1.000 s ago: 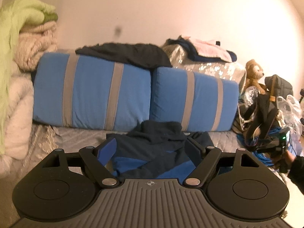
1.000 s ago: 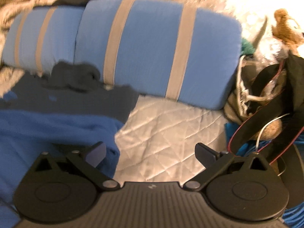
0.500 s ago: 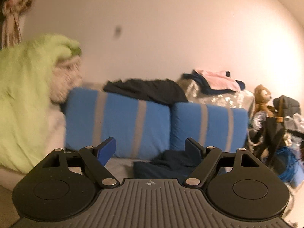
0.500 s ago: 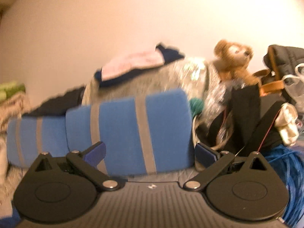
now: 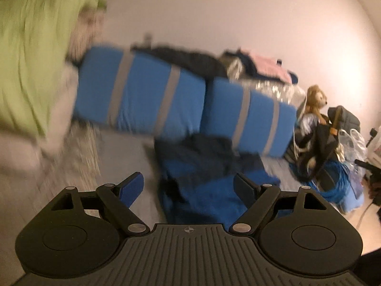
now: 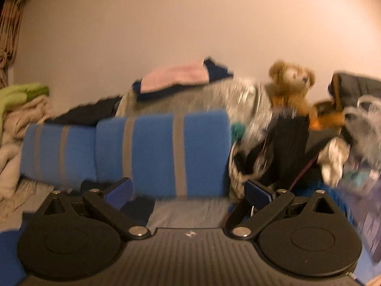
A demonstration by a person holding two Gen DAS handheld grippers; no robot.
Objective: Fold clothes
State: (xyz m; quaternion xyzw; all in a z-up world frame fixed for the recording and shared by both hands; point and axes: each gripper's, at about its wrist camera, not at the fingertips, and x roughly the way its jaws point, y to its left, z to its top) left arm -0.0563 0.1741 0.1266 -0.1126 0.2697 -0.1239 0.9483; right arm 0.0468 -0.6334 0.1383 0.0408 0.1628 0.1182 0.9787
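Two blue pillows (image 5: 140, 93) (image 5: 247, 119), one teddy bear (image 6: 290, 83) (blurred), one blue garment (image 5: 202, 181).

Left wrist view: jacket (image 5: 204, 166) lying crumpled at centre on bed (image 5: 123, 147), just before two pillows (image 5: 142, 95) leaning side by side against wall (image 5: 214, 12). Dark garment (image 5: 188, 59) lying on top of pillows. Blanket pile (image 5: 35, 59) filling upper left of frame. Folded clothes (image 5: 269, 68) sitting on bundle behind right pillow. Teddy bear (image 5: 314, 97) sitting right of pillows, bags (image 5: 333, 138) crowding right edge below it.

Blue cushions (image 5: 140, 90), grey stripes
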